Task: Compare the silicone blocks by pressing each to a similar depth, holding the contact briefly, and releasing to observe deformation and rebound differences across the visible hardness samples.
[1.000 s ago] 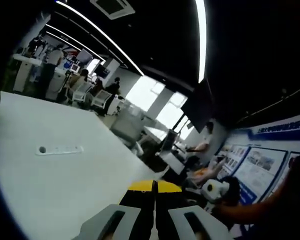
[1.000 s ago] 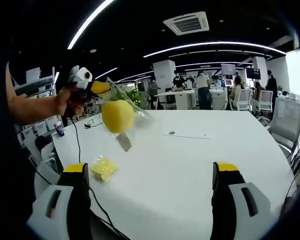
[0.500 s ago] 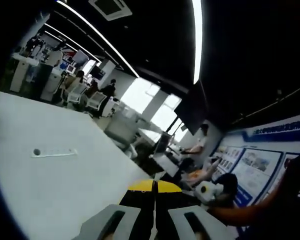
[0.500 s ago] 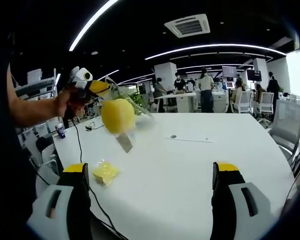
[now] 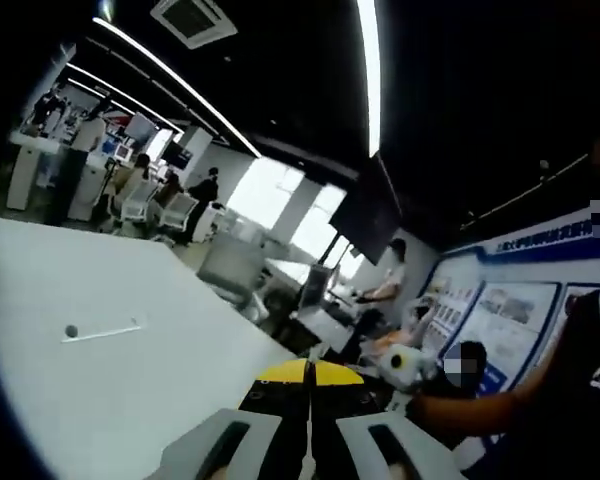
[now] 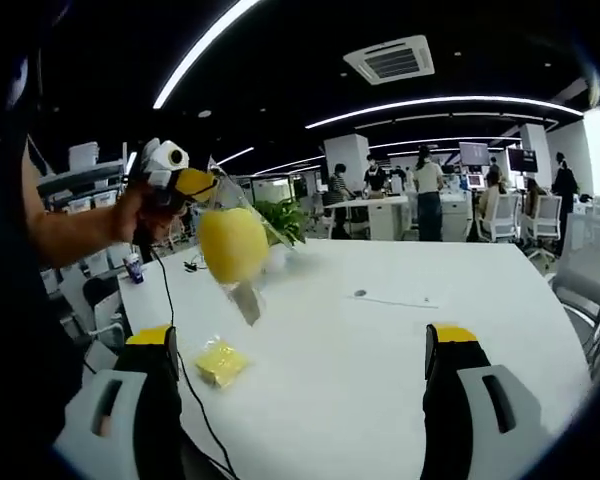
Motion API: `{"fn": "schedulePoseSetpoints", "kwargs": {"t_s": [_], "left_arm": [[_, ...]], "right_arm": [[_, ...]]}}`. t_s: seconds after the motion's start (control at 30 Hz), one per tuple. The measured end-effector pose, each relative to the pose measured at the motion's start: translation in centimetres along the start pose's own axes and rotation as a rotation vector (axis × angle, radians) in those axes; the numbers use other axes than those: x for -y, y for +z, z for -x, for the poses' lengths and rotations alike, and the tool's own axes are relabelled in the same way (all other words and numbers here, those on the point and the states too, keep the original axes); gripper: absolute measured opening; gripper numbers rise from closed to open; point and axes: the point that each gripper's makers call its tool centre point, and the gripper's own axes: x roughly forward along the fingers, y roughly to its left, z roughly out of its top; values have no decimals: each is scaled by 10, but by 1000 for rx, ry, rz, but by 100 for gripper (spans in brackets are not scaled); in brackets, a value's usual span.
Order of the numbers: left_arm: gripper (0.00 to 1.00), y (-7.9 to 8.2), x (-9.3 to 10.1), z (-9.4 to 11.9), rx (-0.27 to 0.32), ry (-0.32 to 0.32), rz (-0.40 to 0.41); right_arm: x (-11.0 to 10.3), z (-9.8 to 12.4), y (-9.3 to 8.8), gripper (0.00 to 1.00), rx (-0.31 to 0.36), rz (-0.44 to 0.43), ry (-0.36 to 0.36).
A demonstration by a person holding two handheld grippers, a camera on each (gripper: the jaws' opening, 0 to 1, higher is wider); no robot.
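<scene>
A hand holds my left gripper (image 6: 202, 183) up at the left of the right gripper view. Its yellow-tipped jaws pinch the top of a clear plastic bag (image 6: 242, 215). A rounded yellow silicone block (image 6: 232, 243) hangs in that bag above the white table (image 6: 380, 370). A second, smaller yellow block (image 6: 220, 362) lies on the table below it, in its own wrapper. My right gripper (image 6: 300, 345) stands wide open near the table's front, with nothing between its jaws. In the left gripper view my left gripper (image 5: 308, 375) shows its jaws pressed together.
A thin white strip with a dark dot (image 6: 390, 299) (image 5: 100, 330) lies mid-table. A black cable (image 6: 177, 345) trails from the left gripper over the table edge. A cup (image 6: 132, 268) and a plant (image 6: 280, 215) stand at the far left. People, desks and chairs (image 6: 580, 275) are beyond.
Both views have tilted a little, so the room sits lower in the picture. The bagged block still hangs from the left gripper at about the same spot. The right jaws stayed open.
</scene>
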Motion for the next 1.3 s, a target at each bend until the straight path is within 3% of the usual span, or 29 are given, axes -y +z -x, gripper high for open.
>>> {"fn": "schedulePoseSetpoints", "kwargs": {"t_s": [0.4, 0.53, 0.6, 0.73, 0.93, 1.07, 1.2, 1.3], "left_arm": [[0, 19, 27, 14, 2, -34, -44], [0, 18, 34, 17, -14, -33, -50], [0, 19, 38, 20, -16, -34, -58], [0, 22, 42, 24, -15, -45, -51], [0, 26, 54, 29, -4, -71, -45], [0, 29, 62, 31, -6, -89, -50], [0, 30, 68, 31, -5, -104, -49], [0, 33, 73, 30, -5, -116, -53]], "right_arm": [[-20, -14, 43, 96, 63, 35, 97], [-37, -20, 50, 96, 60, 58, 162], [-51, -22, 54, 96, 76, 50, 235], [-65, -25, 64, 96, 127, 70, 281], [-80, -30, 63, 96, 136, 20, 367], [-77, -36, 57, 96, 118, 2, 368], [-81, -34, 70, 96, 174, -15, 388], [-85, -34, 74, 96, 173, -11, 404]]}}
